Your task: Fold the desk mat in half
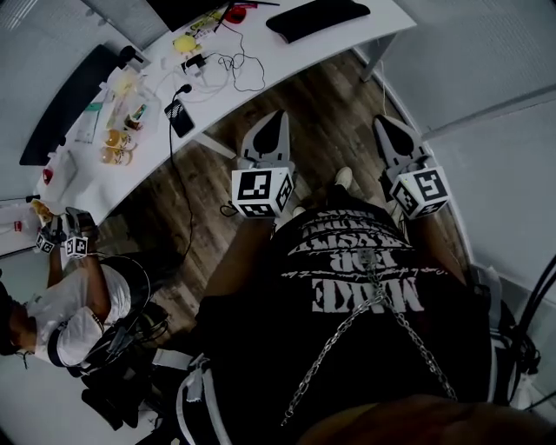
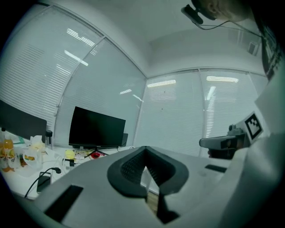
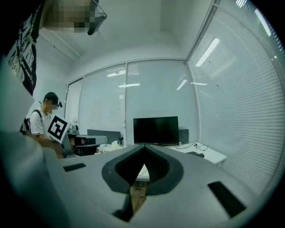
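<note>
Folding not started yet: left gripper (image 1: 278,118) and right gripper (image 1: 383,122) both closed, empty (short of the desk (image 1: 300,59)). Next up, I'd guess: reach that black mat (image 1: 317,17).

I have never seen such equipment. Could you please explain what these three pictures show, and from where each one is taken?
There is no robot: a person holds a two-jaw gripper in each hand. The head view comes from a camera on the person's head, looking down at the left gripper and right gripper above a wooden floor. The other two pictures come from cameras riding on each gripper, looking along its jaws. Both grippers are shut and hold nothing. The white desk ahead carries cables, a phone, bottles, a monitor and a dark flat pad, perhaps the desk mat. A second person at the lower left holds similar grippers.
</note>
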The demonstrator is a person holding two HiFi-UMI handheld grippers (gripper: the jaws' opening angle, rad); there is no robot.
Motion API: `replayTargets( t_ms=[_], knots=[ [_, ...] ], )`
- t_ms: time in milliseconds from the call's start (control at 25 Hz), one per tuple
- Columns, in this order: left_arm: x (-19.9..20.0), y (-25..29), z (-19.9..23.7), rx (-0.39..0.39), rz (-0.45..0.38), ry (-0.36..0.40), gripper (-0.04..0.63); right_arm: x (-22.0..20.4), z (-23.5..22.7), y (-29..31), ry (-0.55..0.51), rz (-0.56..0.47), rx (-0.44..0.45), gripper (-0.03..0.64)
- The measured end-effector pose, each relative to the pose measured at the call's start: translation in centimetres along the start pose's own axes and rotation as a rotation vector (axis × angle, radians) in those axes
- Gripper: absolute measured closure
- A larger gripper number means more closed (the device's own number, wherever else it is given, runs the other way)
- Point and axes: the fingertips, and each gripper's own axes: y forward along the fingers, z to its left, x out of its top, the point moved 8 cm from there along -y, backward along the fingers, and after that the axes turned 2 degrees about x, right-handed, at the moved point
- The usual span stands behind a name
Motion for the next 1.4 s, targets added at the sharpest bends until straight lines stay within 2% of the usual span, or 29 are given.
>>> replayTargets(
  t_ms=[240, 560, 880, 1200, 1400],
  knots=[
    [-0.2, 2.4, -0.7, -0.014, 0.038, 0.008, 0.595, -0.4, -2.2, 1.7, 0.01, 0.001, 0.009, 0.623],
    [-2.0, 7.9, -1.3, -0.03, 0.108, -0.005, 0.595, -2.8, -6.8, 4.3, 0.081, 0.084, 0.006, 0.623],
    [-3.8, 13.5, -2.2, -0.016, 0.159, -0.022, 0.595, -2.6, -12.0, 6.5, 0.083, 0.074, 0.022, 0.623],
    [-1.7, 19.5, -4.0, -0.005, 0.134, -0.042, 0.595, -0.8, -17.9, 8.9, 0.076, 0.063, 0.055, 0.623],
    [-0.7, 22.5, -5.2, 0.026, 0.117, -0.021, 0.595, 0.4, -21.8, 9.5, 0.059, 0.037, 0.082, 0.623]
  ],
)
